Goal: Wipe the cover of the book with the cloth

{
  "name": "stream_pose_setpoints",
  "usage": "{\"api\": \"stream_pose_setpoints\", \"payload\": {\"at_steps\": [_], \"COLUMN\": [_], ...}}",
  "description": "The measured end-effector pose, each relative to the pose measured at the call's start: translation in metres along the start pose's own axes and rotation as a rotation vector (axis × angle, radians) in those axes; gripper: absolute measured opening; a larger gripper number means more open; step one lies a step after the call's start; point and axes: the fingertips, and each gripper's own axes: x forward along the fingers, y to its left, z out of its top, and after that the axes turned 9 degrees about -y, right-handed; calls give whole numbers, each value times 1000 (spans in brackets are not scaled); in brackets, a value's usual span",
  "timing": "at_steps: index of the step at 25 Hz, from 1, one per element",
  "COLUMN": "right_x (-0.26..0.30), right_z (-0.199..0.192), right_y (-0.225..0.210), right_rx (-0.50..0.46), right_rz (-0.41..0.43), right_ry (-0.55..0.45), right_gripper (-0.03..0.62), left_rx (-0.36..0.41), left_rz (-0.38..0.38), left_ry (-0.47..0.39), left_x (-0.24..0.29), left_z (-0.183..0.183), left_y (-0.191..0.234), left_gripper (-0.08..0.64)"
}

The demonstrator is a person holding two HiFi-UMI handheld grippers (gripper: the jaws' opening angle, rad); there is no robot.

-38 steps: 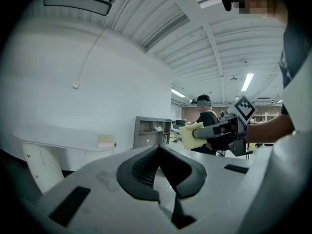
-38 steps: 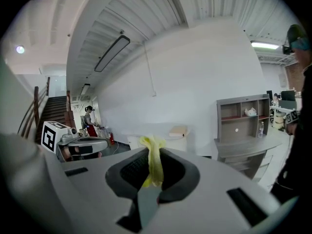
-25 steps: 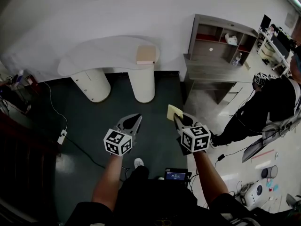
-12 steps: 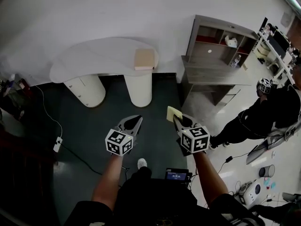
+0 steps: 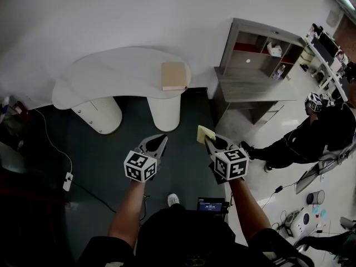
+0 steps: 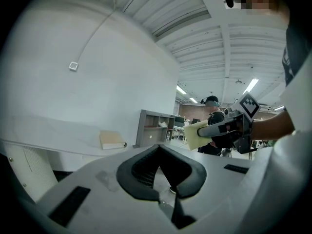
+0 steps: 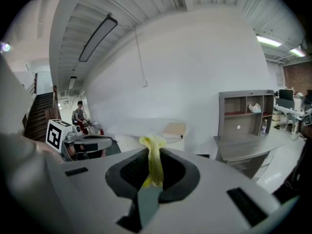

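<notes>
A tan book [image 5: 173, 75] lies closed on the right end of the white curved table [image 5: 111, 74], well ahead of both grippers. My right gripper [image 5: 209, 142] is shut on a yellow cloth [image 5: 205, 133] that sticks out past its tips. In the right gripper view the cloth [image 7: 152, 162] hangs pinched between the jaws, with the book [image 7: 174, 129] beyond. My left gripper [image 5: 162, 140] is shut with nothing in it. The left gripper view shows its jaws meeting, the book [image 6: 112, 140] on the table, and the cloth [image 6: 196, 133] to the right.
A grey desk with shelves [image 5: 256, 54] stands right of the table. A person in black [image 5: 311, 132] sits low at the far right. A white power strip [image 5: 68, 181] and its cable lie on the dark floor at left. The table stands on two white round legs [image 5: 164, 111].
The table and book have slid lower in the head view, so they are nearer. Both grippers hold the same pose, the cloth still gripped.
</notes>
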Motion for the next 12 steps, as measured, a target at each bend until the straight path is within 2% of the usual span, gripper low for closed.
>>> {"api": "stream_pose_setpoints", "payload": {"at_steps": [12], "right_x": [52], "right_z": [9], "right_y": [-10], "right_rx": [34], "right_rz": [-57], "right_ry": [-6], "right_gripper": [87], "left_rx": [-14], "left_rz": [-33], "left_ry": [4], "left_x": [22], "left_z": [2], "left_y": [56], "left_gripper": [0]}}
